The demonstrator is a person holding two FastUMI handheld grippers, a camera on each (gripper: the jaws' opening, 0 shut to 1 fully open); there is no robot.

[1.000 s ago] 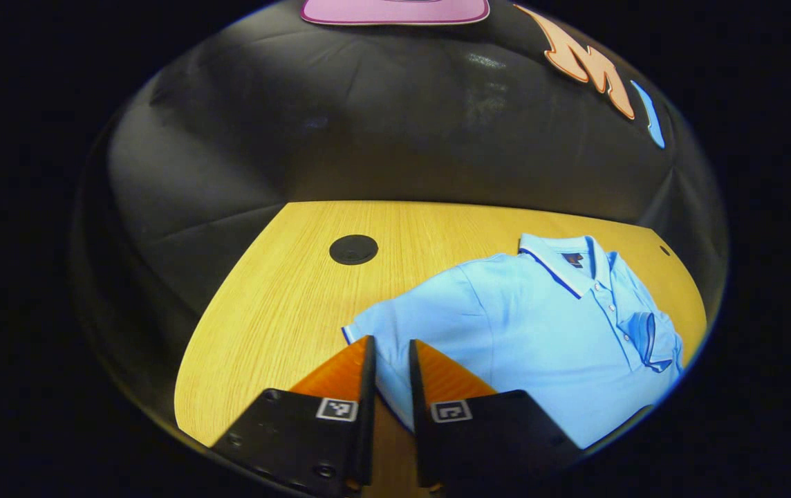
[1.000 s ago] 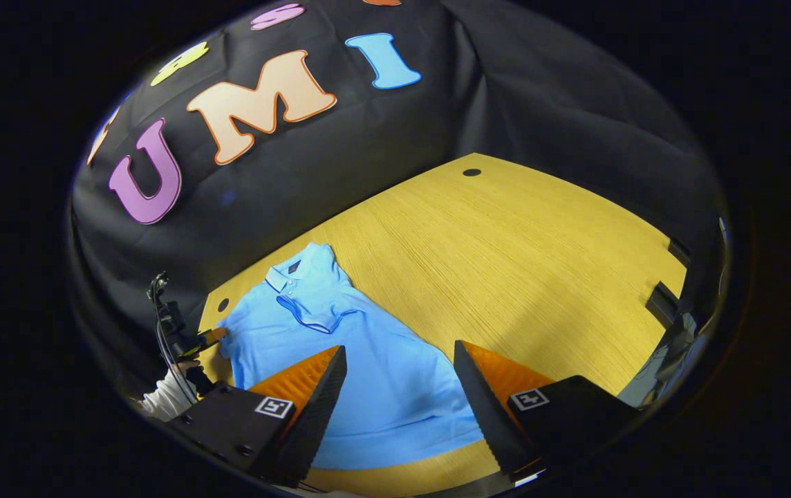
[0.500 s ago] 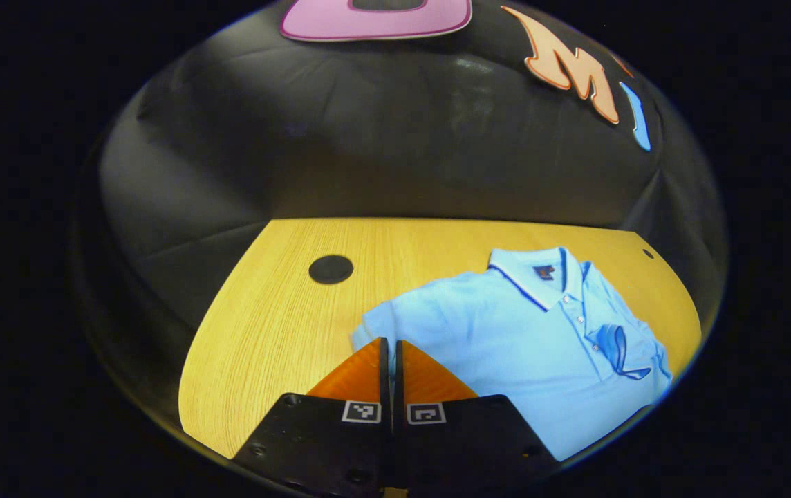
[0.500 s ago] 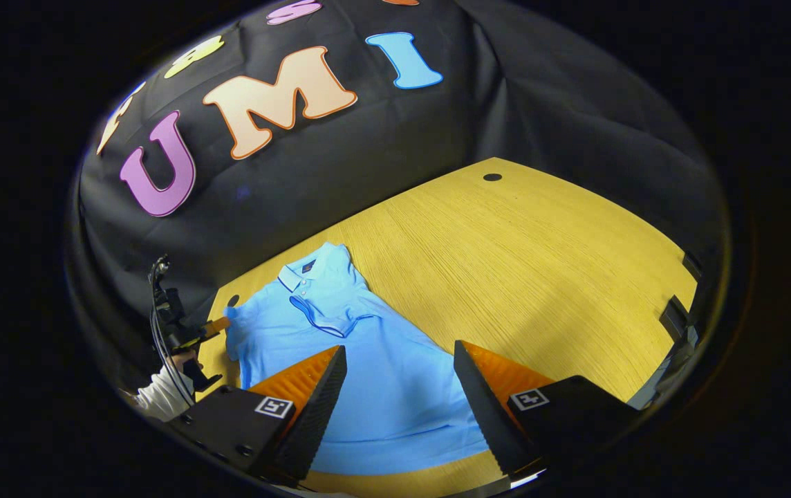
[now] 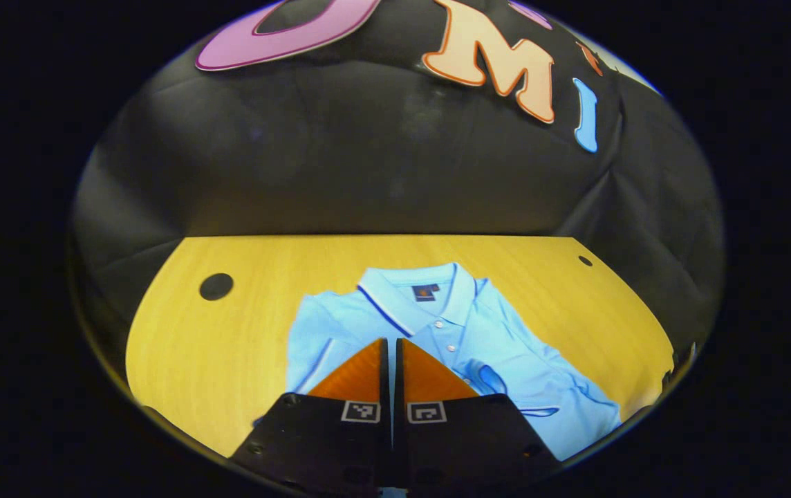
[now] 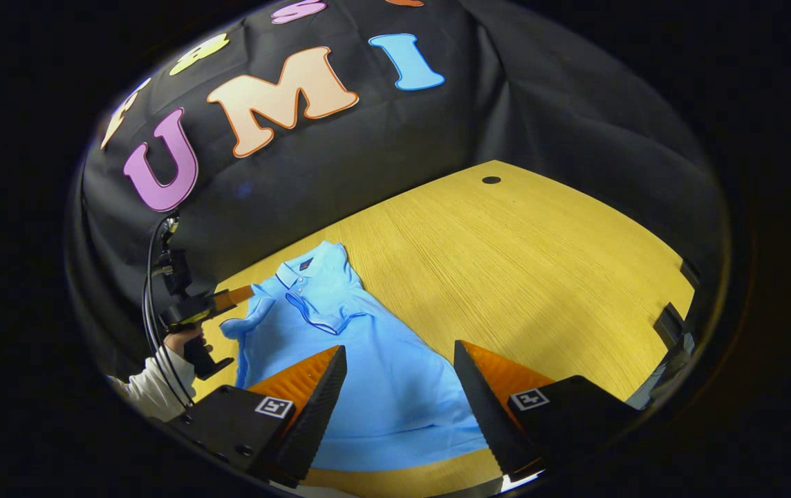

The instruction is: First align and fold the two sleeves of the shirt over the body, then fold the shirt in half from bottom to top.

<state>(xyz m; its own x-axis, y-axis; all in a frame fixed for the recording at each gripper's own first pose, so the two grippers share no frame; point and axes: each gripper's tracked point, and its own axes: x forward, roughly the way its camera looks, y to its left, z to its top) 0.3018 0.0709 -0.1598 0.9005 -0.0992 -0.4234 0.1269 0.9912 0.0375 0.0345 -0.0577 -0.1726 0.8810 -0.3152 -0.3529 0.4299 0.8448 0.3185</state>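
A light blue polo shirt lies face up on the wooden table, collar toward the wall. One sleeve lies folded across the chest. My left gripper is shut on the other sleeve, which hangs raised from its tips above the shirt's shoulder. In the right gripper view that left gripper shows at the far left, held by a hand, with the sleeve lifted off the table. My right gripper stands open above the shirt's lower body, nothing between its fingers.
Round black holes sit in the tabletop. Dark fittings stand at the table's right edge. Bare wood spreads to the right of the shirt. The black cloth wall rises close behind the table.
My left gripper shut on the sleeve, lifted it, and swung inward over the shirt toward the collar. The right gripper has barely moved and stays open.
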